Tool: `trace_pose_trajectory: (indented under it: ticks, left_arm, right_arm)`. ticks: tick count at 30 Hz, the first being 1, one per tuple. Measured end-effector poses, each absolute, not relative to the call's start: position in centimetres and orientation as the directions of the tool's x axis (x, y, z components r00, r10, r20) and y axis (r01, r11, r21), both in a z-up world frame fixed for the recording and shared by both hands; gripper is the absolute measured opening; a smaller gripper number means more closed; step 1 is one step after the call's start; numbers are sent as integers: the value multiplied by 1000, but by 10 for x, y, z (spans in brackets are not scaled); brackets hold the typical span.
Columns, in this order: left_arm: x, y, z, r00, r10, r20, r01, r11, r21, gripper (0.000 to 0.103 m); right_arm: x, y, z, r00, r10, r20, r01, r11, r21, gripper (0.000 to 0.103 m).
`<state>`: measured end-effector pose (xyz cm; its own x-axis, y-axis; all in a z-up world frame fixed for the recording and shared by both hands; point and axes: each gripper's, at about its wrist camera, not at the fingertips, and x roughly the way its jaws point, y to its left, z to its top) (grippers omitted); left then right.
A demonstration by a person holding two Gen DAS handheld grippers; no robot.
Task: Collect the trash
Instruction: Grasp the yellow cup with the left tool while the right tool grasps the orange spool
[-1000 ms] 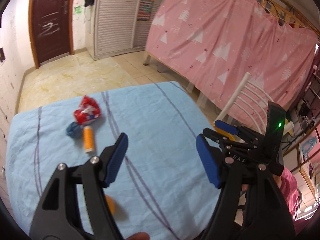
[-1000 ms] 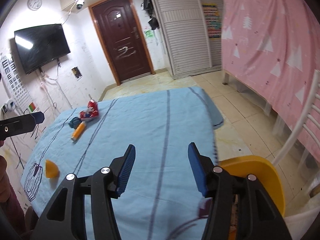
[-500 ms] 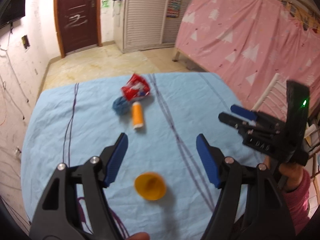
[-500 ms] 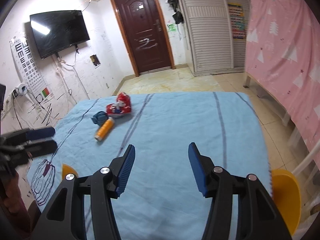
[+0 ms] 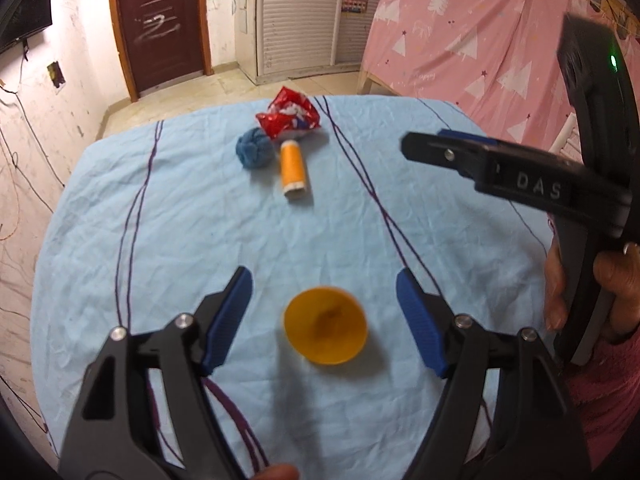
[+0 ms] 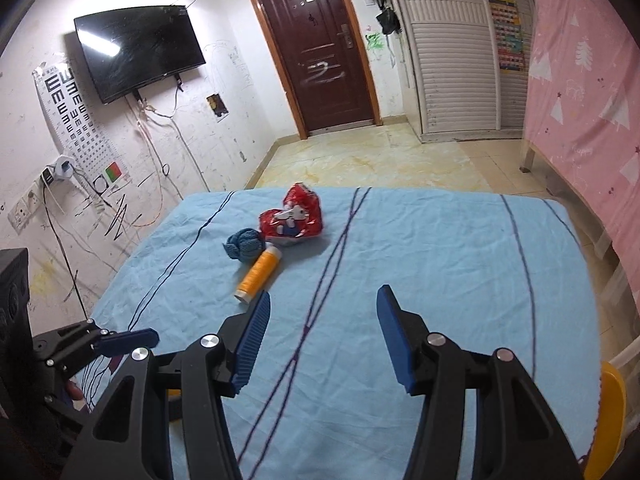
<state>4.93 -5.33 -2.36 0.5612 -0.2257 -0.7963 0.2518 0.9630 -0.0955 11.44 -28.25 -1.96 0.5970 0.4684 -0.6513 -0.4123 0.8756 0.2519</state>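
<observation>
A small orange cup point(image 5: 326, 332) lies on its side on the blue tablecloth point(image 5: 180, 220). My left gripper point(image 5: 324, 278) hangs just above it, jaws opening, with the cup between them and untouched. Farther back lie a crumpled red wrapper point(image 5: 290, 118), a blue ball of yarn point(image 5: 254, 148) and an orange spool point(image 5: 293, 170). The right wrist view shows the same wrapper point(image 6: 294, 218), yarn point(image 6: 244, 244) and spool point(image 6: 258, 270) ahead of my right gripper point(image 6: 324, 296), which is open and holds nothing. That gripper point(image 5: 430, 142) enters the left wrist view from the right, held by a hand point(image 5: 612, 276).
A yellow chair point(image 6: 608, 420) stands at the table's right front corner. A pink curtained bed point(image 5: 480, 48) runs along the right side. Behind the table are tiled floor point(image 6: 372, 160), a dark door point(image 6: 320, 44) and a wall television point(image 6: 138, 48).
My left gripper has dropped and tilted down toward the orange cup, which now sits between its jaws. My right gripper has swung left, bringing the wrapper, yarn and spool toward the middle of its view.
</observation>
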Motion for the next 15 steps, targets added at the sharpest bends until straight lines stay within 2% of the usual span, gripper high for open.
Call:
trace_pose_trajectory:
  ticks: [5,8,11,15]
  left_arm:
    - [53,-52,-35,542,-229,-809,252,962,-104,71]
    - [57,-49,-44,512,-254,-821,260,956,-134,52]
    - [56,-49,-43,519,-265,-813,265,954,-141,40]
    - [56,-43,-43,516,-293,-805,274,947,-168,40]
  right_arm:
    - [120,-257,-22,571,468,-674,-446,866,224,49]
    - [126,-244,-25,556,465,-689,-457,863,214,49]
    - [133,-232,-31,531,471,-705,-468,856,220,49]
    - [141,-216,-39,507,457,-731,-473,856,207,49]
